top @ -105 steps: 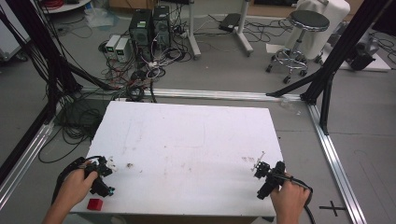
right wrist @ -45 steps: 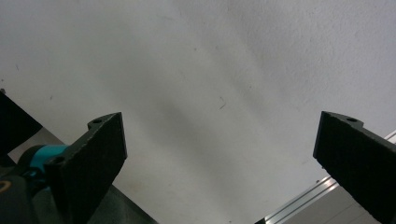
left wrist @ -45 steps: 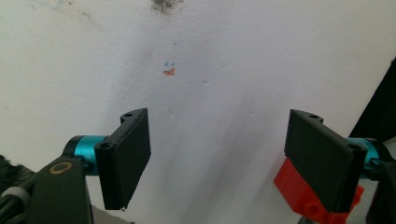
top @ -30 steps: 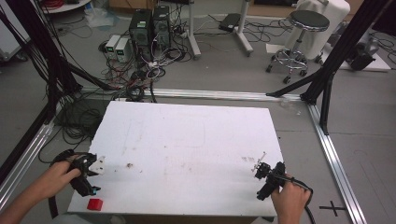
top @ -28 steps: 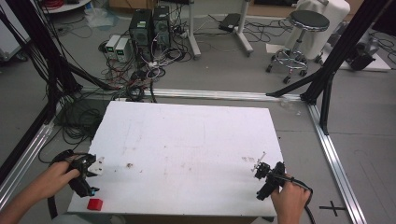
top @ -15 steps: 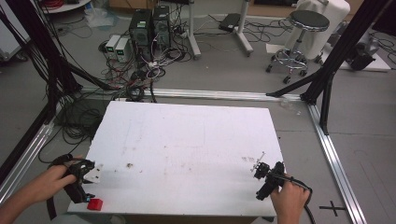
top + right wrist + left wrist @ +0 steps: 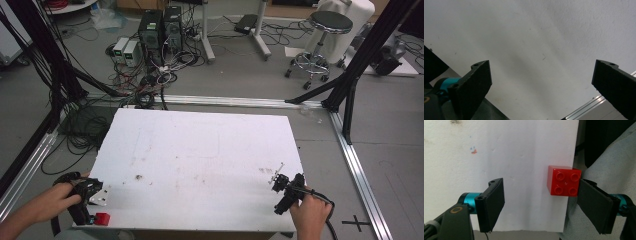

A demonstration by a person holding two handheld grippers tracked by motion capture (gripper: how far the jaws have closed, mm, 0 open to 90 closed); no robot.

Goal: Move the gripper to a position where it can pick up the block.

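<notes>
With its jaws spread around the red Duplo brick [image 7: 564, 180] at the counter [image 7: 200, 150] edge, the left gripper [image 7: 541, 205] should centre before closing; the right gripper [image 7: 544, 82] is spread, empty.

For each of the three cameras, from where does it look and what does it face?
High view: above the near side, looking forward and down at the white table; both hands enter below.
Left gripper view: rides the left tongs, open around the red brick at the table edge.
Right gripper view: rides the open right tongs, facing bare tabletop.
High and left views share the brick.
</notes>
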